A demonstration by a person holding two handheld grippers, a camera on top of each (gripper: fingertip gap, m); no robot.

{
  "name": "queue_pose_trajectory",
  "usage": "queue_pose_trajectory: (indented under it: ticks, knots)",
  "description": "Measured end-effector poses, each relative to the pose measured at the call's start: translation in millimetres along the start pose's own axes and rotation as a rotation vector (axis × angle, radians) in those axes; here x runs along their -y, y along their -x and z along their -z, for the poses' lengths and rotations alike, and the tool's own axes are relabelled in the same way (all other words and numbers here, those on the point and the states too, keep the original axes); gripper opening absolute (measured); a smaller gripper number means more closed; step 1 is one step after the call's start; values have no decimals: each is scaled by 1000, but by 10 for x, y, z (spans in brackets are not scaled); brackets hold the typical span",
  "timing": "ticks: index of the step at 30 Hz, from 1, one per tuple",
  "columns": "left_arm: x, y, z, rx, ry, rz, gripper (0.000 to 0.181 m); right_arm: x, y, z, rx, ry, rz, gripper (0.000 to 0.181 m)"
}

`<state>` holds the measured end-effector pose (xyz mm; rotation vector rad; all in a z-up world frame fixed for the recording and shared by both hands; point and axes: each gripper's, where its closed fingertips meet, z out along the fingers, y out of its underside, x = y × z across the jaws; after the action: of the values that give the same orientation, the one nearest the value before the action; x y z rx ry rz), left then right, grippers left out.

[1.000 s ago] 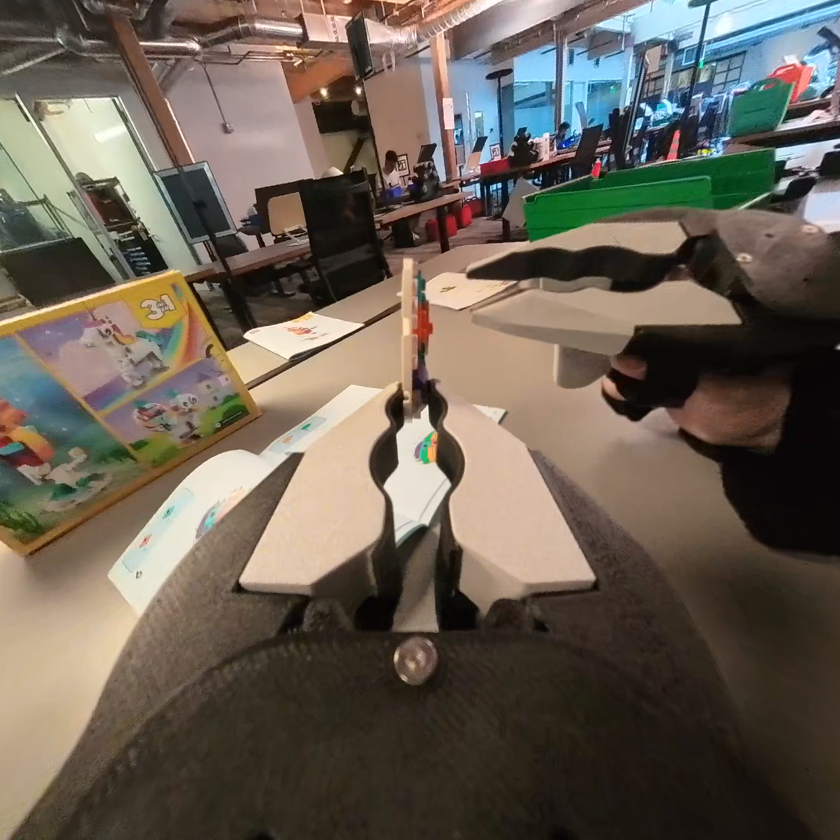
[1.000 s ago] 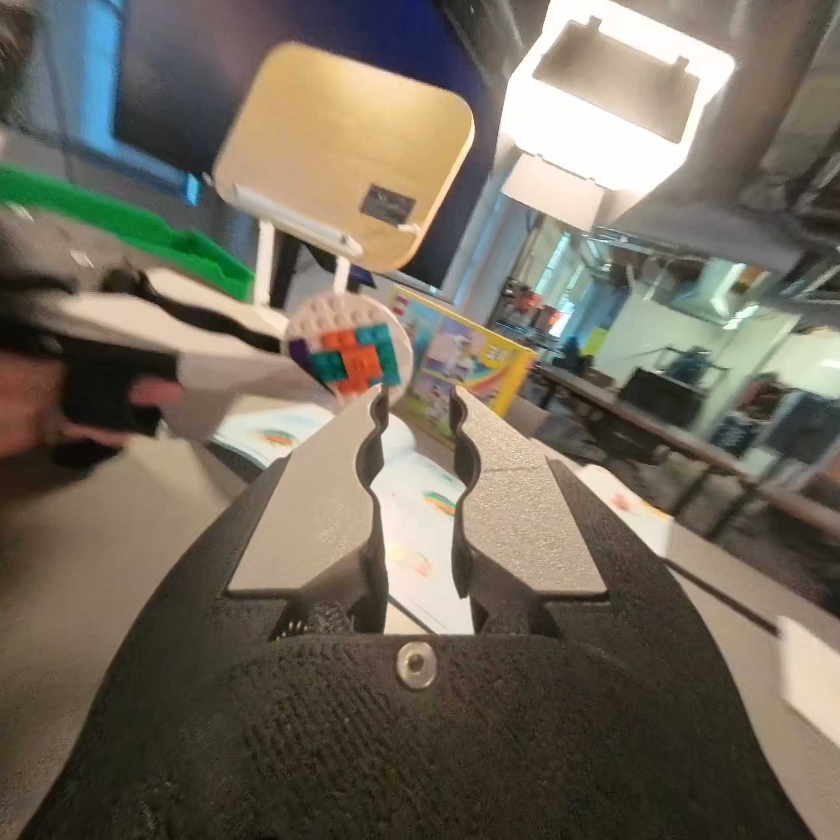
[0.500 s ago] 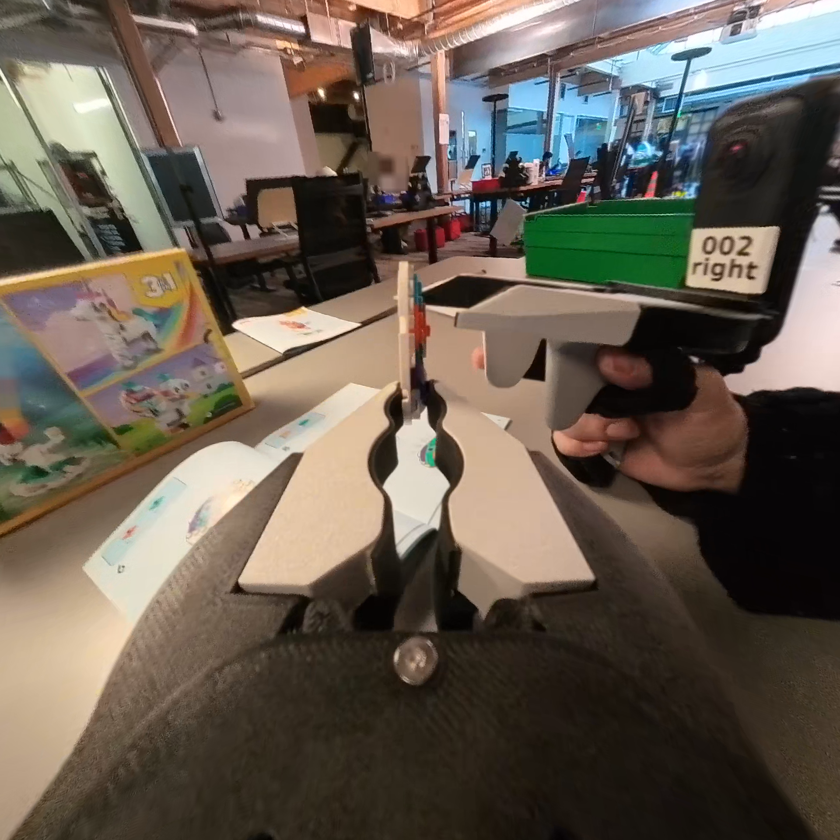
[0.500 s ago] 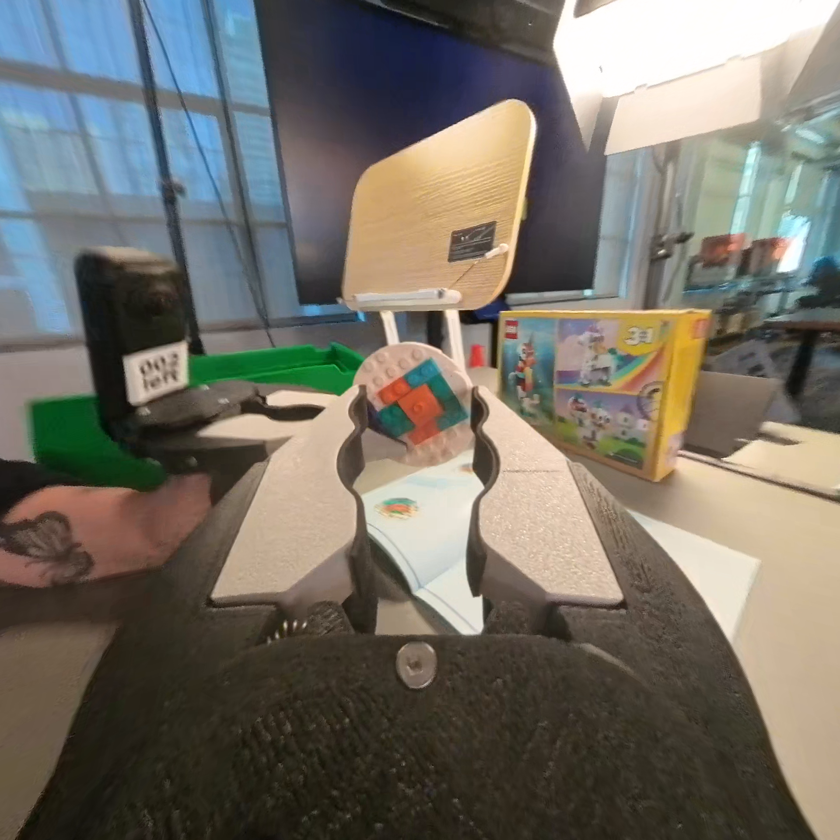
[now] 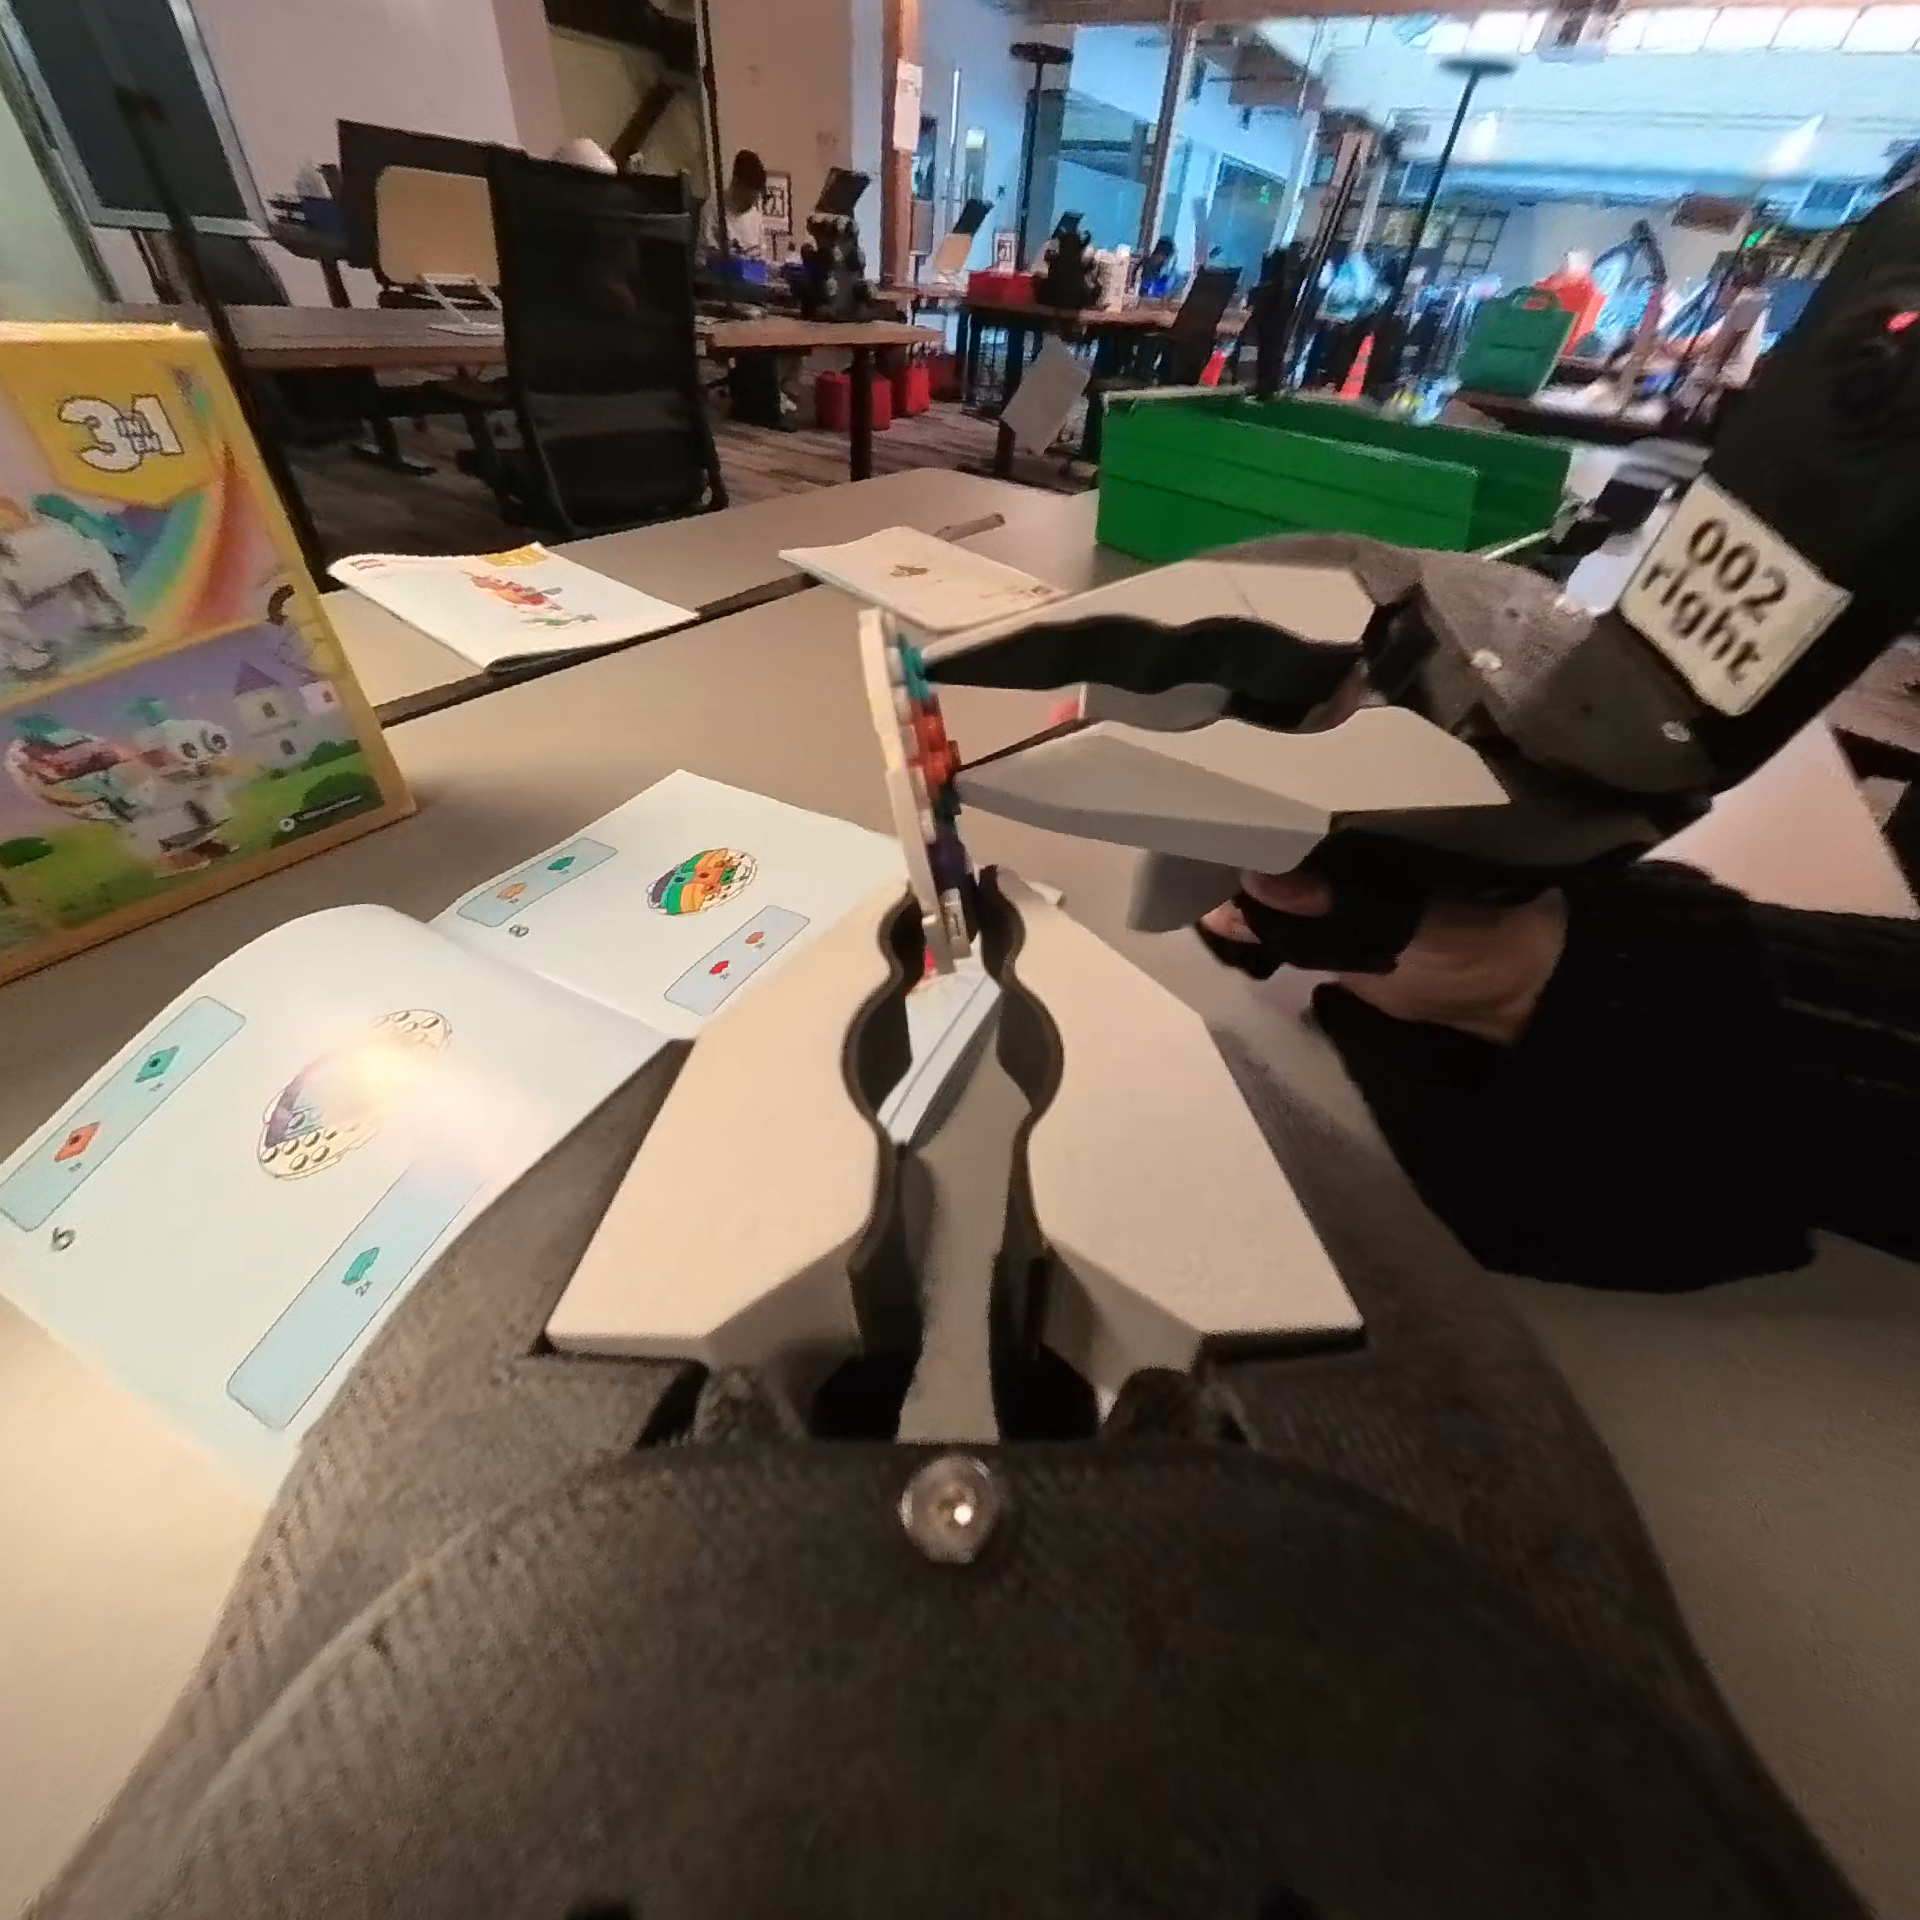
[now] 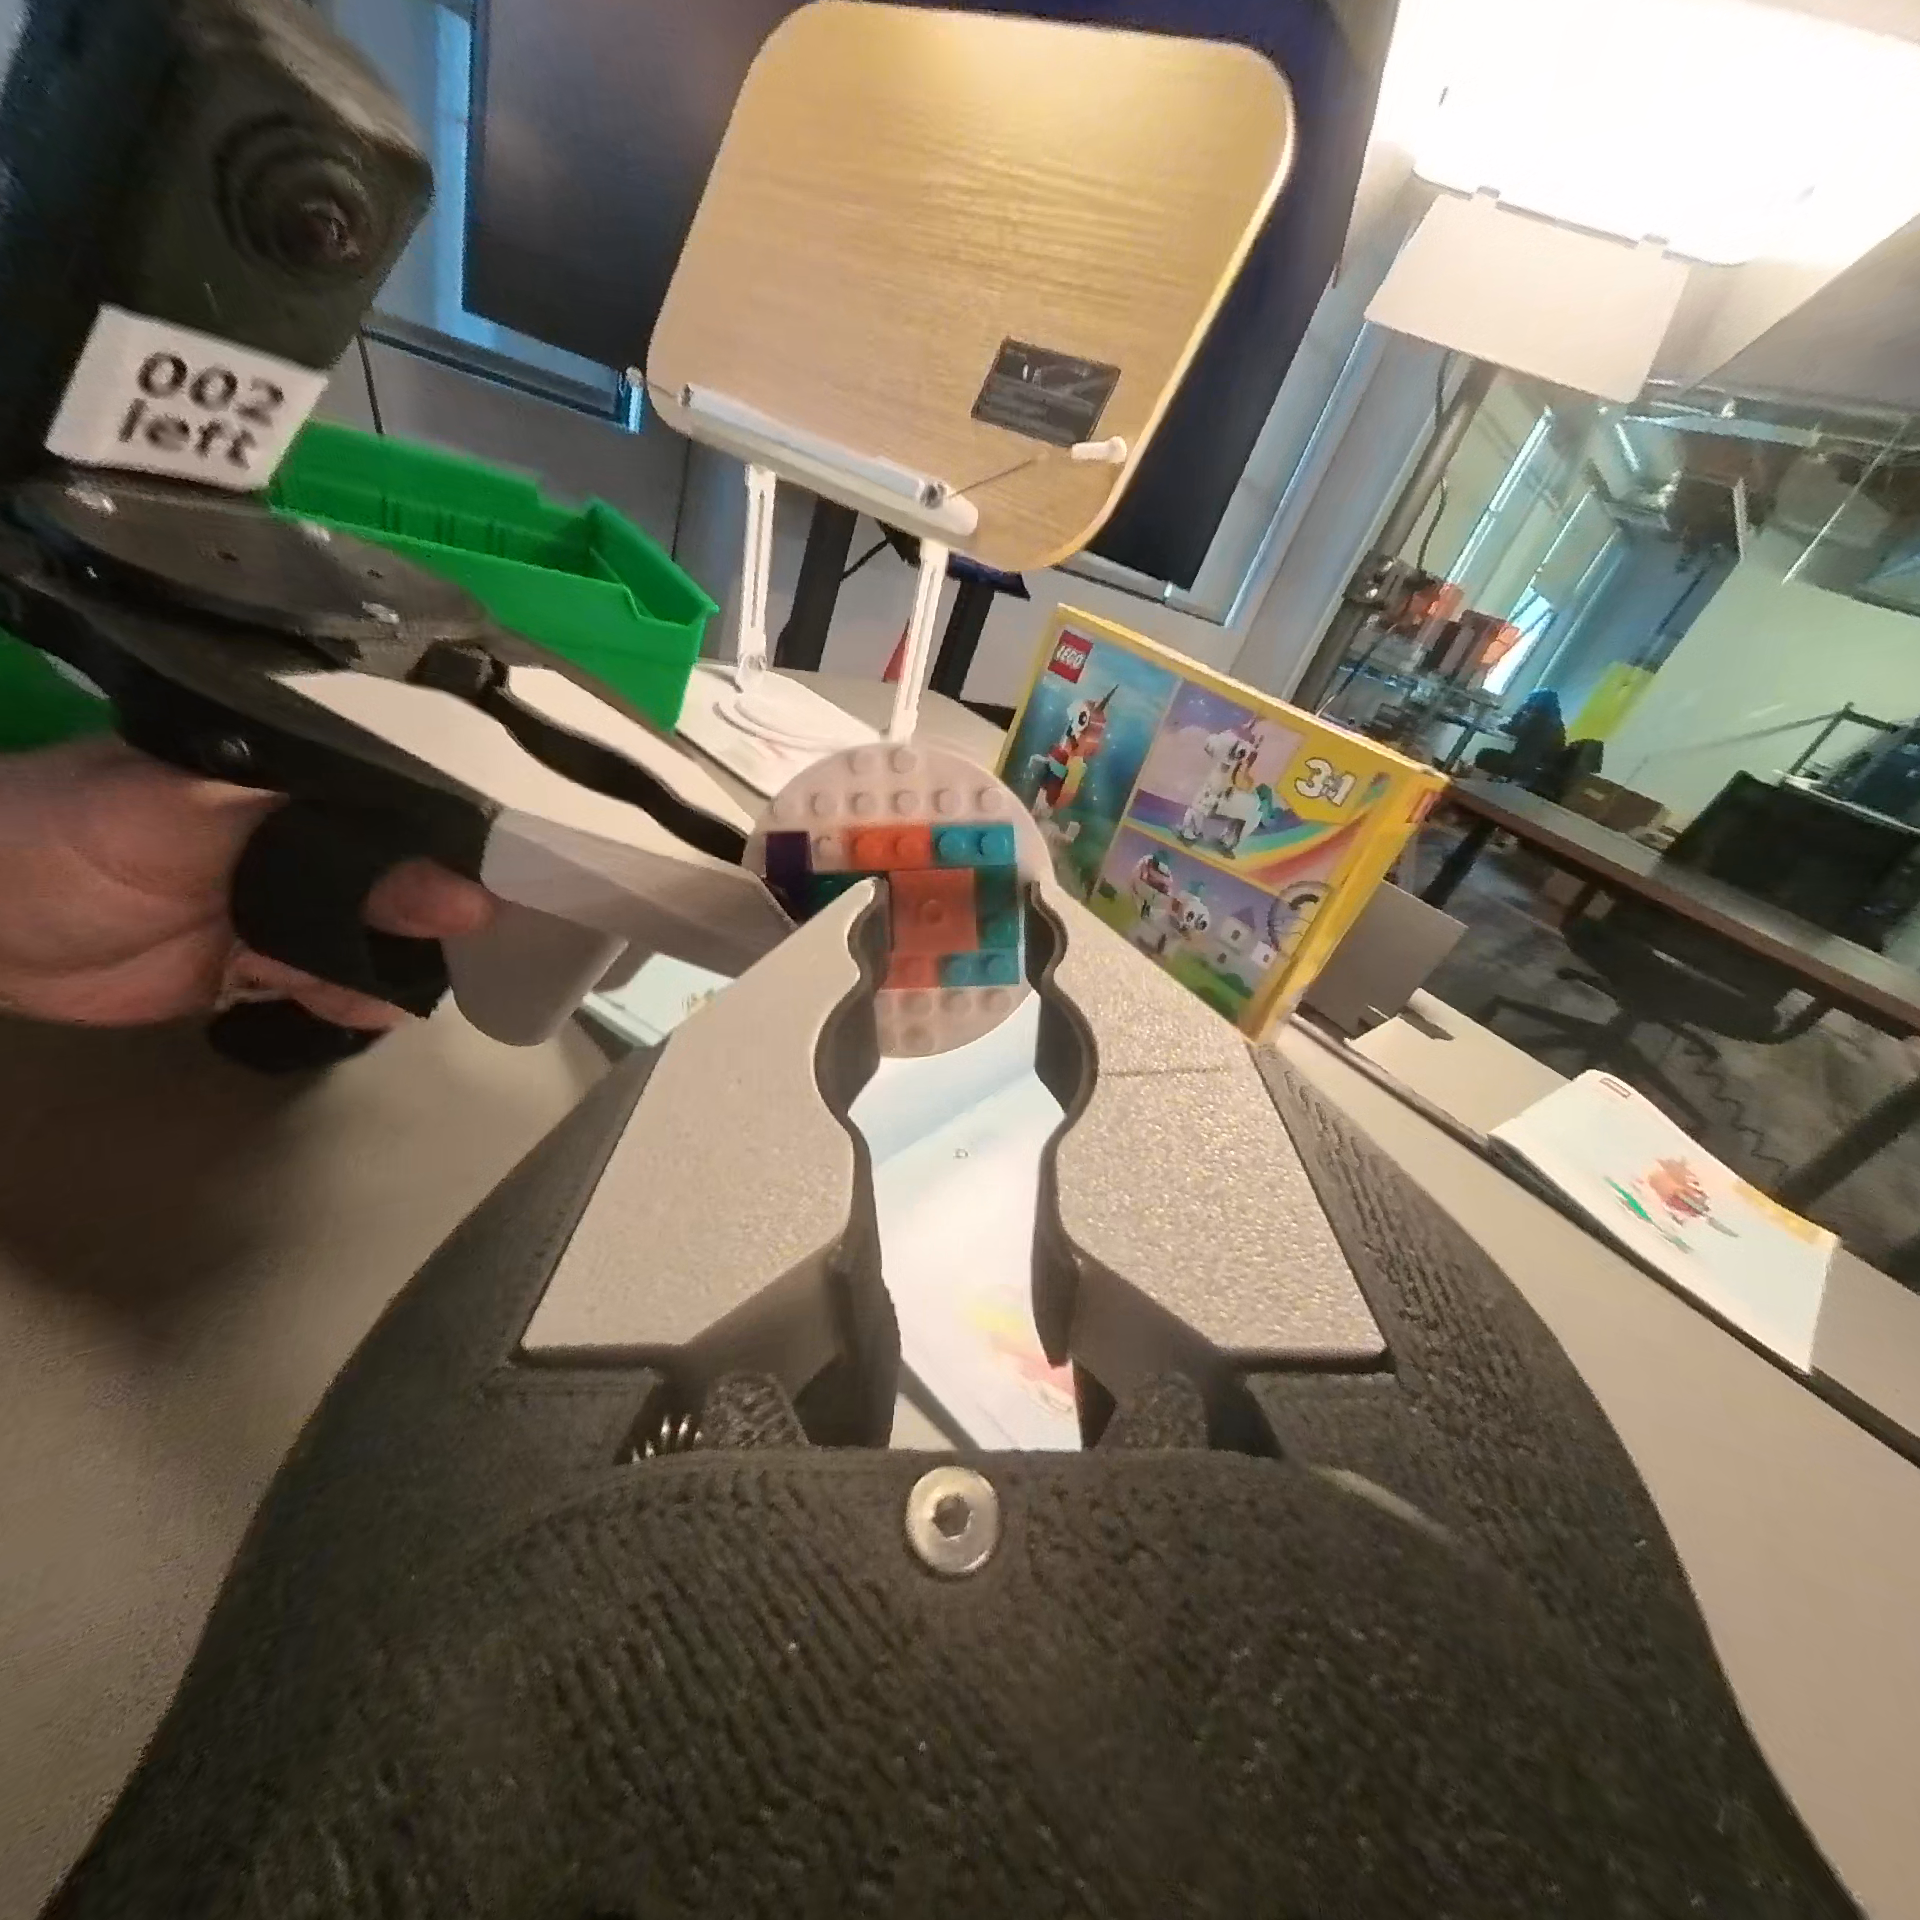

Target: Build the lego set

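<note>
A round white studded plate carries orange, teal and purple bricks. My left gripper is shut on the plate's rim and holds it upright above the table. In the left wrist view the plate shows edge-on. My right gripper faces the plate's brick side with its jaws a little apart. Its tips stand either side of the orange and teal bricks and touch the plate's face. In the left wrist view the right gripper comes in from the right. The left gripper shows at the plate's left edge.
An open instruction booklet lies on the grey table under the plate. A yellow set box stands at the left. A green bin, a wooden book stand and two more booklets are farther back. Both grippers' tips are close together, under 4 cm apart.
My right gripper swung round to face the plate, moved in until its tips touch the bricks, and its jaws narrowed. My left gripper kept its hold and dipped toward the booklet.
</note>
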<state>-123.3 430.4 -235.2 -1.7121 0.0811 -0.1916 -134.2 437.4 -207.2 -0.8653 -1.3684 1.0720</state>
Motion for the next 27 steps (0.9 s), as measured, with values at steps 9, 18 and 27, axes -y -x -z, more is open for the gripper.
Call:
queue_pose_trajectory:
  ticks: [9, 18, 27]
  knots:
    - [-93, 27, 25, 4, 71, -19, 9, -124, 82, -68, 63, 125, -75, 25]
    - [-115, 107, 47, 21, 85, 7, 8, -144, 152, -55, 121, 124, -64, 11]
    - [-145, 109, 23, -5, 81, 101, 8, -201, 127, -69, 54, 152, 132, 29]
